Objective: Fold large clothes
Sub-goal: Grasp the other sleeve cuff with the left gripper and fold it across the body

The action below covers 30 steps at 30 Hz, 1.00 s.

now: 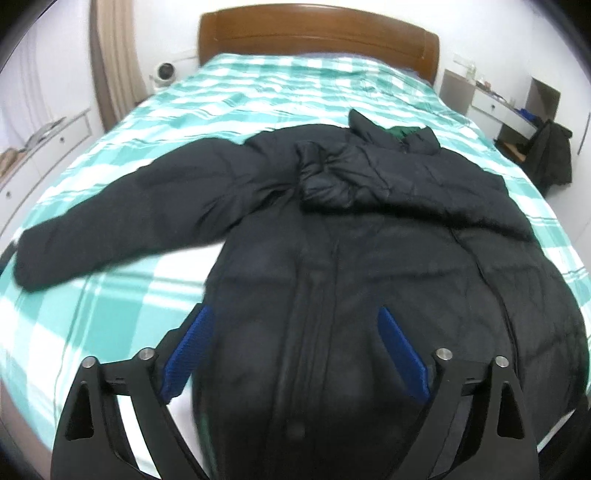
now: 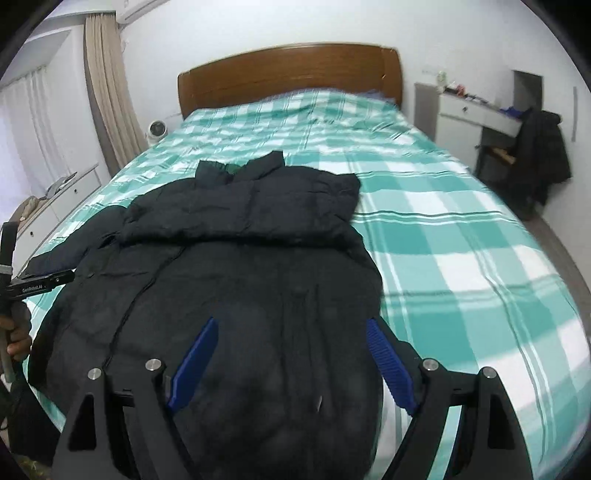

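Observation:
A large black puffer jacket lies front-up on the bed, collar toward the headboard. In the left wrist view one sleeve stretches out to the left, and the other sleeve is folded across the chest. My left gripper hovers open over the jacket's lower front with nothing between its blue pads. In the right wrist view the jacket fills the middle, with the folded sleeve across it. My right gripper is open above the lower right part, holding nothing.
The bed has a teal-and-white plaid sheet and a wooden headboard. White drawers and a small round fan stand left. A desk and a dark garment hanging on a chair stand right. A hand shows at the left edge.

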{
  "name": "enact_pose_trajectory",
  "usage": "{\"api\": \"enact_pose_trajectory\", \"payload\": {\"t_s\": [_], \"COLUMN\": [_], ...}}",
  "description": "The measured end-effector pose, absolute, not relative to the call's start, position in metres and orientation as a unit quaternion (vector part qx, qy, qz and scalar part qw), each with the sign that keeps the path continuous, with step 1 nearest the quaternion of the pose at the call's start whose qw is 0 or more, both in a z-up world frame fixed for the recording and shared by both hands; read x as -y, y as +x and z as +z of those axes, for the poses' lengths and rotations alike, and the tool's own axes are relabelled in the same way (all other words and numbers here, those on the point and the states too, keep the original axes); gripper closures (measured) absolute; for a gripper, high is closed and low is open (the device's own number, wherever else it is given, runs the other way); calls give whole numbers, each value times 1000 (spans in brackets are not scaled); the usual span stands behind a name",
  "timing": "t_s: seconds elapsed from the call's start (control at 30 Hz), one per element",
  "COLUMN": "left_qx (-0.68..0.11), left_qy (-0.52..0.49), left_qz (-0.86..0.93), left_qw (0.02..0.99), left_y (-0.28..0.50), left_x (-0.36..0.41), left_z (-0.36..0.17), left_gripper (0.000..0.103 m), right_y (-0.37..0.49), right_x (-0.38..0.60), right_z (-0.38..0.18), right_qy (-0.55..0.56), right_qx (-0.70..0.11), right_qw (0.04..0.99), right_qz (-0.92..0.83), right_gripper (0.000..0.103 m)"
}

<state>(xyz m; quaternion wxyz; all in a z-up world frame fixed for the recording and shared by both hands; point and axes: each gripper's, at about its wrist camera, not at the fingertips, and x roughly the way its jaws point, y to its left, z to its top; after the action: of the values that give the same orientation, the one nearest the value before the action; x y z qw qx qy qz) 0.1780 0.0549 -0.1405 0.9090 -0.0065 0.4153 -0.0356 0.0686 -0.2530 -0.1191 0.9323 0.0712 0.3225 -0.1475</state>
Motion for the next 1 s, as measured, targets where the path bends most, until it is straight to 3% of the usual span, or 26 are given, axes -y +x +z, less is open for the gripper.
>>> {"api": "enact_pose_trajectory", "payload": {"t_s": [0.6, 0.83, 1.0], "left_qx": [-441, -465, -420], "left_qy": [-37, -191, -288], "left_qz": [1, 14, 133], "left_qw": [897, 865, 850], "left_y": [132, 162, 202], "left_x": [-102, -182, -266], "left_z": [-155, -172, -169], "left_gripper": [9, 9, 9], "right_y": [60, 54, 59], "right_x": [124, 125, 127], "right_z": [-128, -129, -130], "right_qy": [16, 25, 18], "right_qx": [-329, -341, -345], "right_qw": [943, 939, 937], "right_qz": [-40, -36, -44], "right_gripper": [19, 19, 19]}}
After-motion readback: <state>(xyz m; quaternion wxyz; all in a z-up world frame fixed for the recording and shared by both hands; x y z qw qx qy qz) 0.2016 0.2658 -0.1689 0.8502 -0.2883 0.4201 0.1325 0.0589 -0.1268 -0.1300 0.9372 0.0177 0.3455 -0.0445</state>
